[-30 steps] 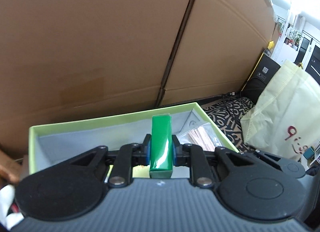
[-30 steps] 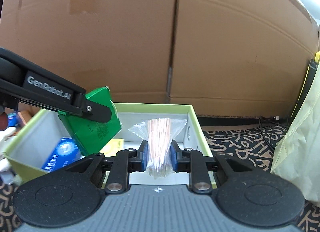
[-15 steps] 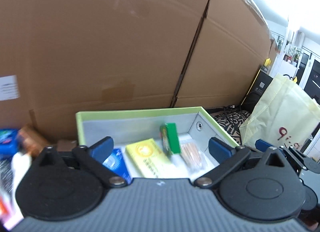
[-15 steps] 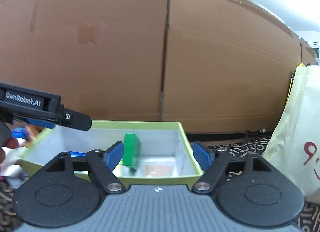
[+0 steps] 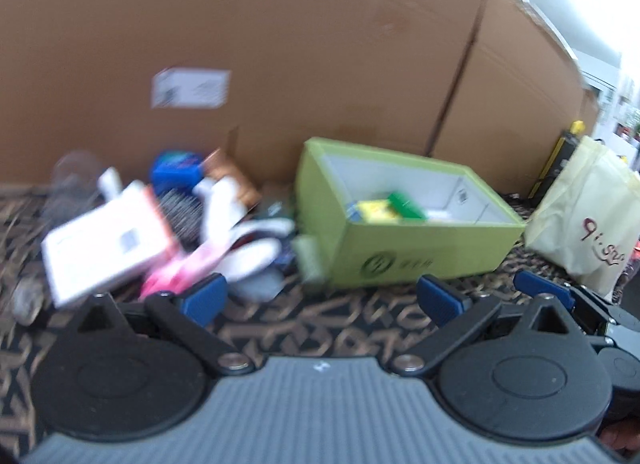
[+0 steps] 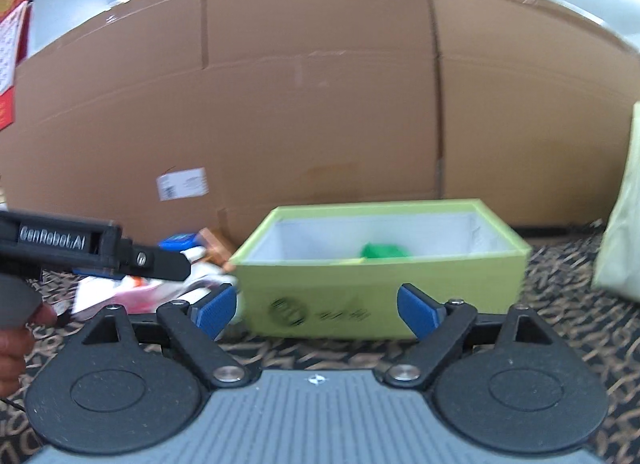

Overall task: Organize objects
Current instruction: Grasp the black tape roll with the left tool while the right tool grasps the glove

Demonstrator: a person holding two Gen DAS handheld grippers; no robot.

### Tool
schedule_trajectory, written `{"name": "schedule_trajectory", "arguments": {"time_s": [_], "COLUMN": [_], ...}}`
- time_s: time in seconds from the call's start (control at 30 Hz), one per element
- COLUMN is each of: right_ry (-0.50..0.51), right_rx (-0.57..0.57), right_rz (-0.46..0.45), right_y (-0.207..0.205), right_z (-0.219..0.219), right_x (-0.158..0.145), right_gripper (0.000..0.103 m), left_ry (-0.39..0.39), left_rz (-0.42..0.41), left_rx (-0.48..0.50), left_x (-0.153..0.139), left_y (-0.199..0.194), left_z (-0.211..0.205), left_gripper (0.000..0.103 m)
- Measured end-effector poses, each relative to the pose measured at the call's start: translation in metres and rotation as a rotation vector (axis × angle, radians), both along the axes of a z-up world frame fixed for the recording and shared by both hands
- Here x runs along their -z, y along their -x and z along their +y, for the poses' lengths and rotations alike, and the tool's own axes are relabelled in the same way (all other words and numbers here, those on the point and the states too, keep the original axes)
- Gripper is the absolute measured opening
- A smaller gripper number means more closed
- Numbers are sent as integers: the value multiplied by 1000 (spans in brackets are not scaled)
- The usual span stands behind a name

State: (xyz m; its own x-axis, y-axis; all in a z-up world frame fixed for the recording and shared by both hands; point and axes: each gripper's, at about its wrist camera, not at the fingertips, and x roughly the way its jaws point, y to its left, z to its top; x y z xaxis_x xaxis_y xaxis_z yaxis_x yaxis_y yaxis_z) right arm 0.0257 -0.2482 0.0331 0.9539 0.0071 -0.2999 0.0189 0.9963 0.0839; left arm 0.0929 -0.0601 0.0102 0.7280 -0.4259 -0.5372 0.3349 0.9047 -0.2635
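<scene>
A lime-green box [image 5: 424, 252] [image 6: 380, 296] stands on the patterned carpet in front of large cardboard. Inside it lie a green packet [image 5: 406, 205] [image 6: 382, 251], a yellow packet [image 5: 374, 211] and a blue item. My left gripper [image 5: 320, 300] is open and empty, back from the box and turned toward a pile of loose objects [image 5: 160, 232] to the box's left. My right gripper [image 6: 316, 306] is open and empty, in front of the box's near wall. The left gripper also shows in the right wrist view [image 6: 120, 256], at the left.
Large cardboard sheets [image 6: 320, 124] wall off the back. A cream cloth bag [image 5: 588, 220] stands right of the box. The pile holds a white-and-orange carton [image 5: 104, 240], a blue tub [image 5: 176, 172], a hairbrush, white and pink items.
Both grippers let go: the green packet and the bag of sticks now lie in the box. Both grippers opened and pulled back; the left one swung toward the pile.
</scene>
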Motion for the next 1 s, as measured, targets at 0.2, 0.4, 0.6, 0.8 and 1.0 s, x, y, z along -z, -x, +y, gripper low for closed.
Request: {"name": "schedule_trajectory", "arguments": {"time_s": [0.2, 0.4, 0.6, 0.8, 1.0], "right_ry": [-28, -13, 19, 63, 72], "right_rx": [-94, -202, -248, -190, -153], "right_rz": [65, 130, 136, 113, 134], "right_y": [-2, -13, -30, -64, -107], "right_z": [37, 82, 113, 134, 151], "right_x": [18, 32, 26, 12, 9], "right_gripper": [92, 92, 92, 88, 78], "left_ry": [-34, -56, -40, -80, -75], "left_rz": [39, 65, 85, 78, 129], "left_rx": [-121, -236, -317, -316, -298], "left_x": [22, 34, 40, 42, 53], "left_y": [22, 30, 14, -17, -46], "left_z": [51, 105, 151, 167, 171], "left_gripper": [103, 103, 103, 102, 89]}}
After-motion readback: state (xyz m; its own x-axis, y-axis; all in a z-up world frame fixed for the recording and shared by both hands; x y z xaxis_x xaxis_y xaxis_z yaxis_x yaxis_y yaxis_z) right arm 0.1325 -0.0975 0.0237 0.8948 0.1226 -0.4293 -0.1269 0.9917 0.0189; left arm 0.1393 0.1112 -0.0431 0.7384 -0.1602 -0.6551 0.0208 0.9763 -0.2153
